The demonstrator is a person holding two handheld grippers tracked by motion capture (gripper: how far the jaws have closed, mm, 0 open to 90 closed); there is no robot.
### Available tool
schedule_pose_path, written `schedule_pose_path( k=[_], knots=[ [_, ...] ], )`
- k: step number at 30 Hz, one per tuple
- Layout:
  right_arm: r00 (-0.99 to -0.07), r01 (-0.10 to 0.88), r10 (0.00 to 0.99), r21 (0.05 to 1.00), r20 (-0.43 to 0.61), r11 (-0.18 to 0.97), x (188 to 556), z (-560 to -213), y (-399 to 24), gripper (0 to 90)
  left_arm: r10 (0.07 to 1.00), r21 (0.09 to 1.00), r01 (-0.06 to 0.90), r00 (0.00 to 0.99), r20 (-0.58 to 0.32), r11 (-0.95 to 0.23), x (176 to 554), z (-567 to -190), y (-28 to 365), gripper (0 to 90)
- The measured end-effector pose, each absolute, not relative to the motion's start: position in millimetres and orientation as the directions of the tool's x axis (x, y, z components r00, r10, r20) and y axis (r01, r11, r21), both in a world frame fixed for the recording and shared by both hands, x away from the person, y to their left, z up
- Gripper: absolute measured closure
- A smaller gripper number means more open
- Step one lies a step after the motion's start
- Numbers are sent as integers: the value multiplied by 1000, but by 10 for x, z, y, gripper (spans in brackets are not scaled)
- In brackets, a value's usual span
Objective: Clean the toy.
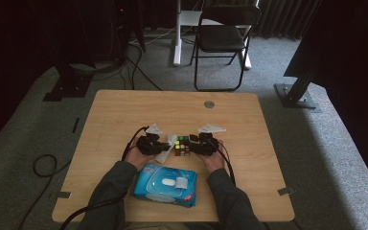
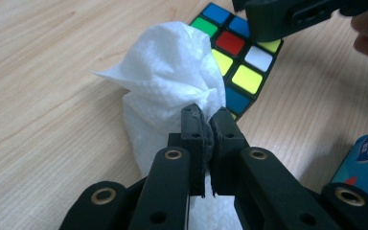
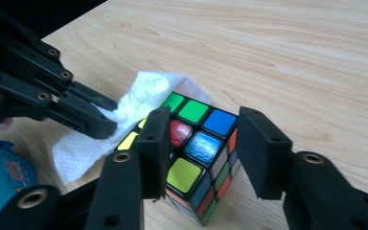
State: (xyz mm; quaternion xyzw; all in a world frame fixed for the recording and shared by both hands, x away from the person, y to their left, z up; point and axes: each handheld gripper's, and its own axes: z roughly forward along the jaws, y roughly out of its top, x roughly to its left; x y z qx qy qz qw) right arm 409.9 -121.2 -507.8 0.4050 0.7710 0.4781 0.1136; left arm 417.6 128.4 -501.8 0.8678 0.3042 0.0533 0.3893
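On the wooden table (image 1: 124, 115), the left gripper (image 2: 210, 125) has its jaws pressed together on a bunched white wipe (image 2: 167, 72), pinching it at a gathered fold. The wipe is soft and limp, likely damp, so it should drape and drag rather than push; a pinch at the bunch suits it. Just right of the wipe sits the puzzle cube (image 3: 196, 158), flat on the table and touching the wipe's edge. The right gripper (image 3: 206, 153) straddles the cube with its jaws spread; the right-hand one stands clear of the cube, and whether the left-hand one touches it I cannot tell. The cube looks stiff, light and glossy, so it may slip or twist; opposite flat faces are the place to clamp. Its far and lower faces are hidden. Nearer the person lies a blue wipe pack (image 1: 165, 184), its print too small to read.
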Motion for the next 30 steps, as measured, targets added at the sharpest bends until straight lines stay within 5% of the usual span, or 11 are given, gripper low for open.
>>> schedule_pose_path(
  k=[11, 20, 30],
  knots=[
    [-619, 554, 745, 811, 249, 190, 4109, -5114, -1229, 689, 534, 802, 464, 816, -221, -377, 4235, -4709, 1309, 868],
    [-613, 557, 746, 812, 259, 176, 4098, -5125, -1235, 701, 550, 711, 541, 794, -258, -448, 4344, -4936, 1165, 866],
    [-580, 566, 773, 809, 255, 158, 4046, -5112, -1201, 713, 585, 684, 531, 790, -184, -501, 4366, -4938, 1160, 868]
  ],
)
